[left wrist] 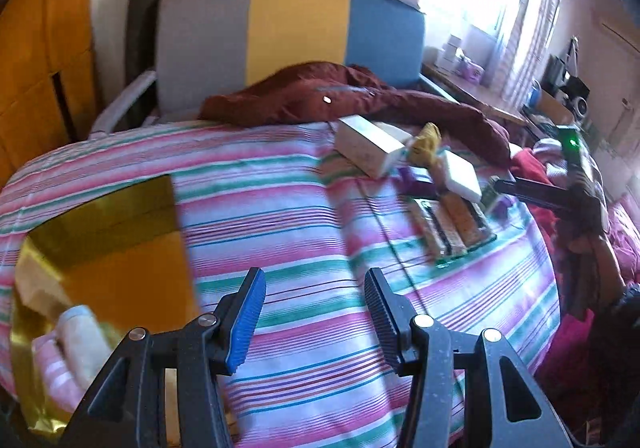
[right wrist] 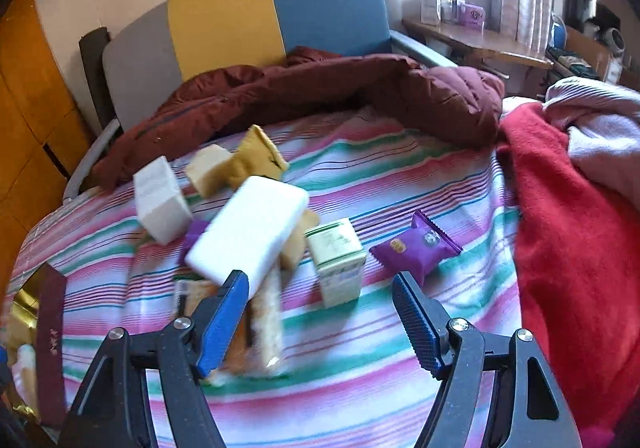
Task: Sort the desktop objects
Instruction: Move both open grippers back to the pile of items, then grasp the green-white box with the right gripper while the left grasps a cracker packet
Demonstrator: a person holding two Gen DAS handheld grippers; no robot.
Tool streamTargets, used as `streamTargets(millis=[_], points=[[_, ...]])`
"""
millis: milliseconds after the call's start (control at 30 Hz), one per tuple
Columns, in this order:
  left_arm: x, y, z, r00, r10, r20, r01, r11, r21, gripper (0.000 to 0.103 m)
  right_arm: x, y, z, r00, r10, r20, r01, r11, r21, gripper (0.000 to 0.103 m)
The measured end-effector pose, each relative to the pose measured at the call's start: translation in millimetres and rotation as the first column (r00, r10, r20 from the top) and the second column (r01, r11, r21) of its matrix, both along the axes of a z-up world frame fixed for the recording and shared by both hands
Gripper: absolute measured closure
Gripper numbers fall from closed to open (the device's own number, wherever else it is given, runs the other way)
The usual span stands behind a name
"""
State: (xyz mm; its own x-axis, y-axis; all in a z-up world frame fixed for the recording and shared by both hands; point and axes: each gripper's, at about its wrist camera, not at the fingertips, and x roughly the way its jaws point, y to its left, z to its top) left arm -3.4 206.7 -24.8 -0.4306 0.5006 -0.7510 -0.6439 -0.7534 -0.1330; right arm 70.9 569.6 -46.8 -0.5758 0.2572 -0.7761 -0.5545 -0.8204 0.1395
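Striped quilted bedspread [right wrist: 360,175] | left gripper [left wrist: 314,312] ribbed fingers apart, empty | right gripper [right wrist: 320,312] fingers wide, empty

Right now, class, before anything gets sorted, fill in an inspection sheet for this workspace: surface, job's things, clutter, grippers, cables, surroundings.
Surface: striped bedspread, rumpled.
Job's things: white block leaning on a pile of packets; green-and-white carton upright; purple snack packet lying apart; white box; gold box at the edge.
Clutter: maroon jacket; red blanket.
Grippers: left gripper open, empty; right gripper open, empty.
Cables: nothing seen.
Surroundings: colour-block headboard, desk, curtained window.
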Motion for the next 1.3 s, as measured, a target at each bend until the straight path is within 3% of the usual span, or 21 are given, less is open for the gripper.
streamTargets(millis=[167,267,333,367,833,1300], points=[[1,36,-13,0.998,-0.059,0.032,0.059,0.998,-0.029,0.051,-12,13,-17,1.000,0.010,0.023,-0.010,1.000,0.005,0.033],[0,58,-21,0.995,-0.090,0.054,0.092,0.995,-0.038,0.051,-19,19,-25,0.999,0.016,0.041,-0.016,1.000,0.002,0.047],[0,73,-26,0.992,-0.106,0.071,0.109,0.993,-0.040,0.051,-23,21,-27,0.999,0.021,0.044,-0.021,1.000,-0.003,0.068],[0,80,-29,0.991,-0.115,0.076,0.118,0.992,-0.040,0.051,-24,22,-28,0.999,0.012,0.051,-0.012,1.000,0.009,0.073],[-3,183,-58,0.970,-0.203,0.134,0.213,0.974,-0.071,0.047,-13,28,-6,0.999,-0.005,-0.042,0.006,1.000,0.007,0.073],[-19,236,-92,0.969,-0.169,0.183,0.200,0.965,-0.169,0.039,-7,29,5,0.995,0.002,-0.102,-0.001,1.000,0.002,0.073]])
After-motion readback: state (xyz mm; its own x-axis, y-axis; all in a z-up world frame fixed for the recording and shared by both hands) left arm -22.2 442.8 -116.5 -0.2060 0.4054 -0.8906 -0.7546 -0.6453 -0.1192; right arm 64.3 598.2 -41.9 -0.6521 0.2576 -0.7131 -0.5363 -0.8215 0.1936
